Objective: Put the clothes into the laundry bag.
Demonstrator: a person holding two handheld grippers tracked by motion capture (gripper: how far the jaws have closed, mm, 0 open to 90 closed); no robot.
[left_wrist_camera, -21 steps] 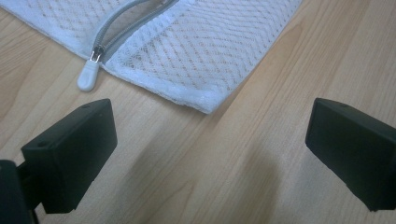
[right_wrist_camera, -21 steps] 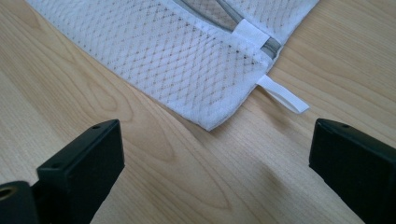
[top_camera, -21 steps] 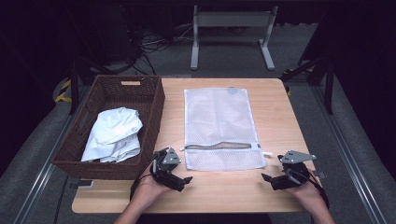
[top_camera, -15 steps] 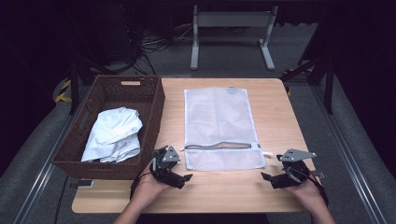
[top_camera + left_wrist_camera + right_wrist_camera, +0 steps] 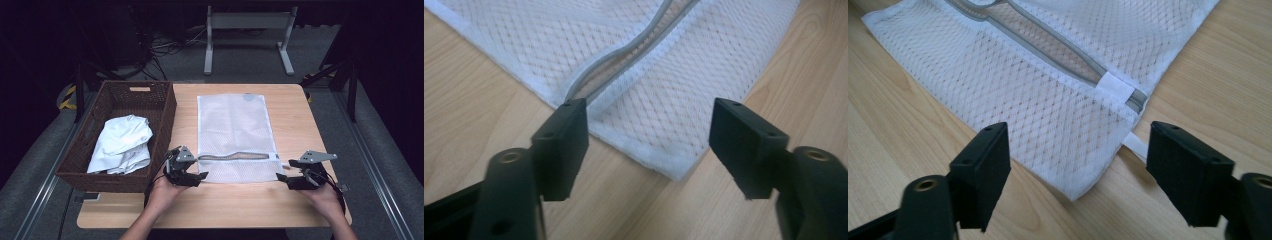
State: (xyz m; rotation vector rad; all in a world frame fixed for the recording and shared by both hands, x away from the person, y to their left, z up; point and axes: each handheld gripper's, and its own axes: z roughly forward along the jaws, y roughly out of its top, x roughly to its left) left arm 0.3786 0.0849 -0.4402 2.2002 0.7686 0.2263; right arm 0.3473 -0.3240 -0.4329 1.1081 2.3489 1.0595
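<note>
Both tongs, left gripper (image 5: 199, 176) and right gripper (image 5: 281, 177), are being held open at the mesh laundry bag's (image 5: 235, 132) near corners, at seven and five o'clock, probably for gripping beside its zipper (image 5: 235, 156).

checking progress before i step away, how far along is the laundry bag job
Early. Done: the white mesh laundry bag lies flat on the wooden table, its grey zipper partly open. In hand: the left gripper and right gripper, jaws open, sit at the bag's two near corners, gripping nothing yet. Left: the white crumpled cloth lies in the brown wicker basket, likely meant for the bag.
</note>
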